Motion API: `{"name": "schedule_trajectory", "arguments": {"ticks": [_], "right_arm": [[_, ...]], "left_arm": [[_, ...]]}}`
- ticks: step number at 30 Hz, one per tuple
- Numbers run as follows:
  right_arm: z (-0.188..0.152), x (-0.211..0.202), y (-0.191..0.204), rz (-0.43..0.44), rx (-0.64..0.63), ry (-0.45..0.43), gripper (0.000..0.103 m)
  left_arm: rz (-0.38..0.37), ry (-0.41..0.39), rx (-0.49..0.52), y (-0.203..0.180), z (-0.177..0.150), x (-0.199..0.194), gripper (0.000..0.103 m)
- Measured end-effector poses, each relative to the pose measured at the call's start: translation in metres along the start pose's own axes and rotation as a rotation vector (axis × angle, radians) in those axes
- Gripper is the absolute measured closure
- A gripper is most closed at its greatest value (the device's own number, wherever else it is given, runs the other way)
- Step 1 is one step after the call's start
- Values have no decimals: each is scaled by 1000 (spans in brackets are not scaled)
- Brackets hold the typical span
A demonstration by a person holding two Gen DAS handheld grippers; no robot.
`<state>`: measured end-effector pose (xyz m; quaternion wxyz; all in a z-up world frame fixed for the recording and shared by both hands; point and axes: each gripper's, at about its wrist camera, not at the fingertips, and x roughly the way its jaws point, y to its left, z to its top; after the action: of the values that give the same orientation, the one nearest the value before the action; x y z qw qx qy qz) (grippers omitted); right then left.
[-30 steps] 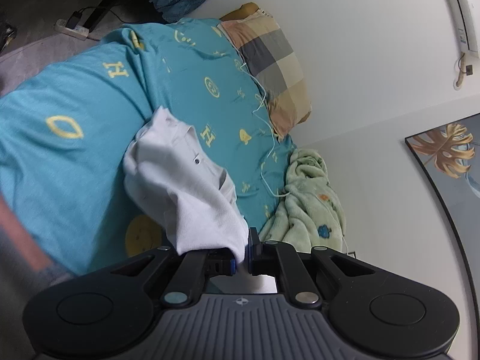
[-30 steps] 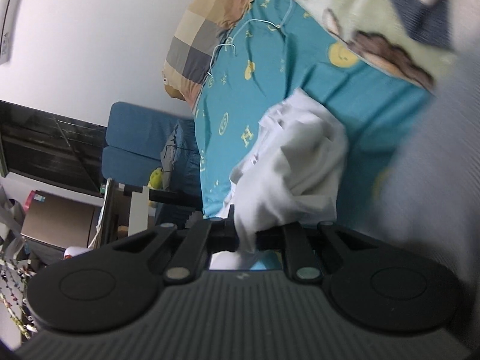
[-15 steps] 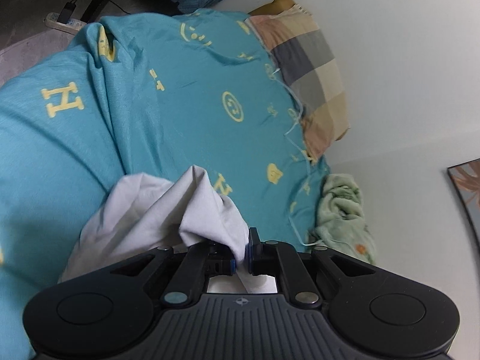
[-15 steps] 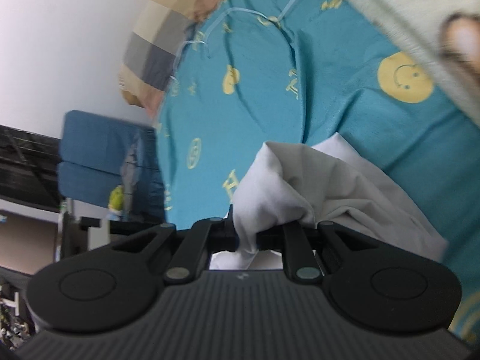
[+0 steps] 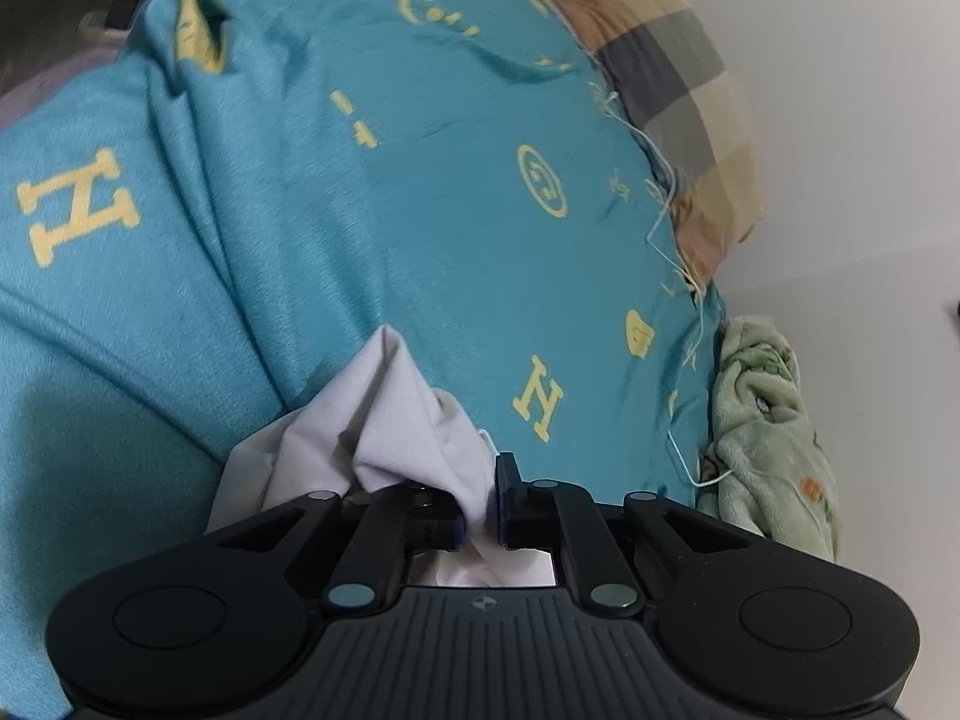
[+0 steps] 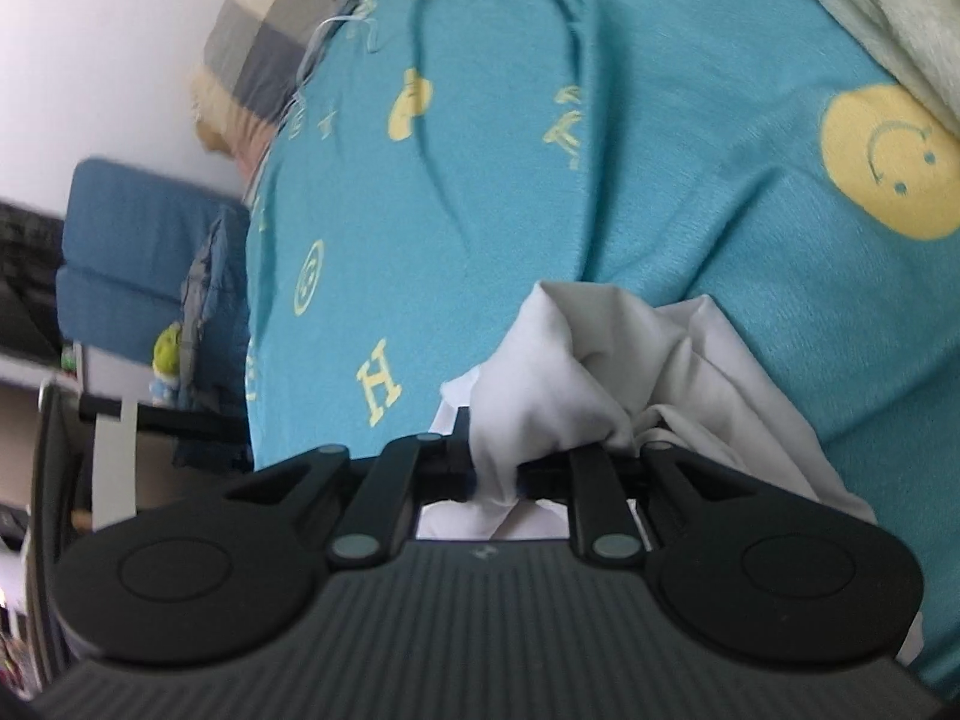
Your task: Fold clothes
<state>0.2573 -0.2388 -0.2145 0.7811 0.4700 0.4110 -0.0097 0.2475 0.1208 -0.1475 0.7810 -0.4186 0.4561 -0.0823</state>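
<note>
A white garment (image 5: pixel 396 414) lies bunched on a teal bedsheet (image 5: pixel 372 192) with yellow letters and smileys. My left gripper (image 5: pixel 480 510) is shut on a fold of the garment, low over the sheet. In the right wrist view the same white garment (image 6: pixel 606 372) is crumpled in front of my right gripper (image 6: pixel 495 474), which is shut on another bunch of it. Most of the garment is hidden under the gripper bodies.
A checked pillow (image 5: pixel 678 78) lies at the head of the bed against a white wall. A green fleece blanket (image 5: pixel 768 432) is heaped at the bed's far edge; it also shows in the right wrist view (image 6: pixel 870 6). A blue chair (image 6: pixel 138 252) stands beside the bed.
Both grippers have come down closer to the sheet with the garment still held. The garment, spread out and hanging a second ago, now lies bunched low in front of the fingers.
</note>
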Motion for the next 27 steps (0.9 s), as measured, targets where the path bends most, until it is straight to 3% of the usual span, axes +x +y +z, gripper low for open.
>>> {"name": "schedule_trajectory", "arguments": {"ticks": [1,3,6,8,12,16,22,27], "right_arm": [[0,-3,4,13,-30,0,76],[-2,-11,15,48,-105,-11,49],[-12,-22,35,86,-241,-47,35],[-20,-30,46,99,-332,-78,35],[-31,-43,65,72,-521,-174,36],[-33,-51,76,46,-676,-293,36],[-20,1,69,-73,-737,-184,40],[-21,31,59,-132,-752,-121,41]], "left_arm": [[3,-6,34,-5,-2,-3,90],[9,-29,117,-18,-9,-13,84],[21,-73,257,-40,-22,-27,59],[35,-110,361,-54,-32,-35,46],[59,-157,514,-74,-45,-38,39],[102,-165,572,-79,-48,-28,38],[189,-119,570,-53,-39,0,41],[205,-105,571,-47,-36,5,43]]}}
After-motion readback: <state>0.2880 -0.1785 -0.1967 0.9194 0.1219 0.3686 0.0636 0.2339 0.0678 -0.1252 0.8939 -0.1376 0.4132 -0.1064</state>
